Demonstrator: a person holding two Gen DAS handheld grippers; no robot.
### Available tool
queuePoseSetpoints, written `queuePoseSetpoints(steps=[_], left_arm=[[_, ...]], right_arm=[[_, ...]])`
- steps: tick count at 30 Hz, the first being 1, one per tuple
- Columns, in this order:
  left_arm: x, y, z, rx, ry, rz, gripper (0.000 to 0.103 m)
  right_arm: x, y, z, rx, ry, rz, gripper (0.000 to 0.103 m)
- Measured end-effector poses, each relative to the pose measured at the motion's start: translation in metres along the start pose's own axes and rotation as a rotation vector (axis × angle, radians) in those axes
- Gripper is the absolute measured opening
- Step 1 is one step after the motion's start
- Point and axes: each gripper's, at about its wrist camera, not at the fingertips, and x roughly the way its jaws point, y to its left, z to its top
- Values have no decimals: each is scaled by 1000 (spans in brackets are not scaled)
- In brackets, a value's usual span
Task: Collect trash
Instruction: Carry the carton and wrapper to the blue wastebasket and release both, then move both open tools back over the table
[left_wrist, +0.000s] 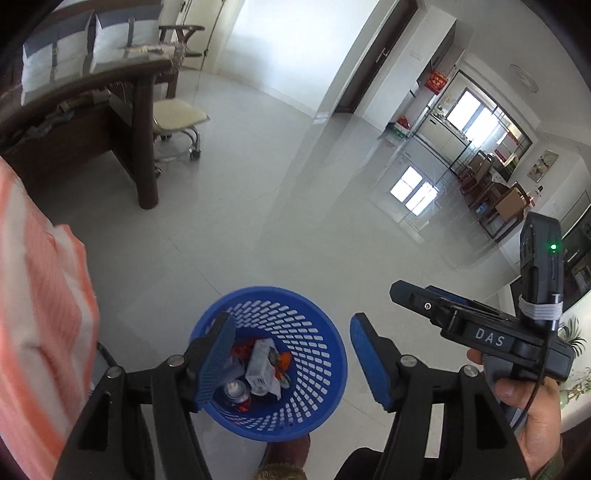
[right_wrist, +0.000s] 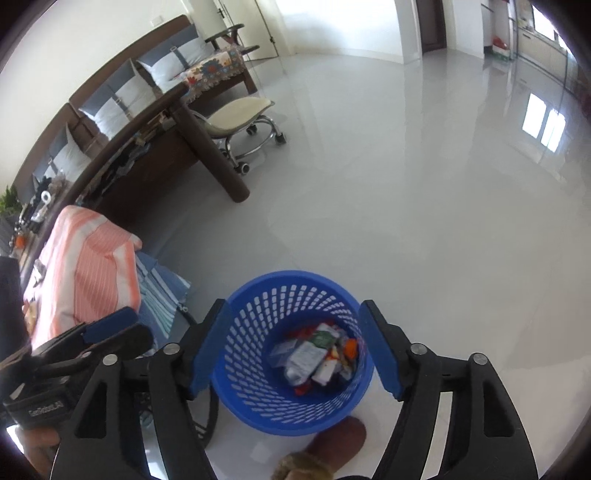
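On the glossy pale floor (right_wrist: 406, 206), just ahead of your foot, stands the basket (right_wrist: 258, 402), and both your grippers hang above its mouth, angled down into it. That placement makes sense: anything let go from here falls straight in.

Off to the side the dark wooden table (right_wrist: 173, 122) and the orange-and-white striped cloth (right_wrist: 85, 269) take up the most room; the cloth looks soft and draped, the table hard and rounded at its leg.

The basket is round blue plastic, tapering downward, its wall pierced by rows of small slots, so you can see through it to the tile.

Your left gripper (left_wrist: 293, 363) stands fairly wide with nothing between its ribbed blue pads. Your right gripper (right_wrist: 295, 349) stands wider, also empty; its pads frame the basket without touching it.

The trash (left_wrist: 258, 365) lies at the bottom: a crumpled white carton, a metal can on its side, and red and orange wrappers, thin and creased. Judging by the floor in view, little remains to gather here.
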Motion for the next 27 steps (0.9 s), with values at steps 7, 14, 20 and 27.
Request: queuePoseSetpoints(steps=[7, 14, 20, 27], left_arm=[[-97, 18, -7, 58, -156, 149, 78], [-168, 81, -59, 7, -189, 393, 78], [-213, 167, -112, -167, -112, 446, 78], [-260, 240, -167, -310, -109, 539, 78]], right_arm=[[-19, 35, 10, -77, -117, -182, 102], [-44, 97, 8, -161, -255, -144, 102], [-59, 183, -18, -286, -338, -27, 102], [-33, 302, -87, -504, -178, 176, 103]])
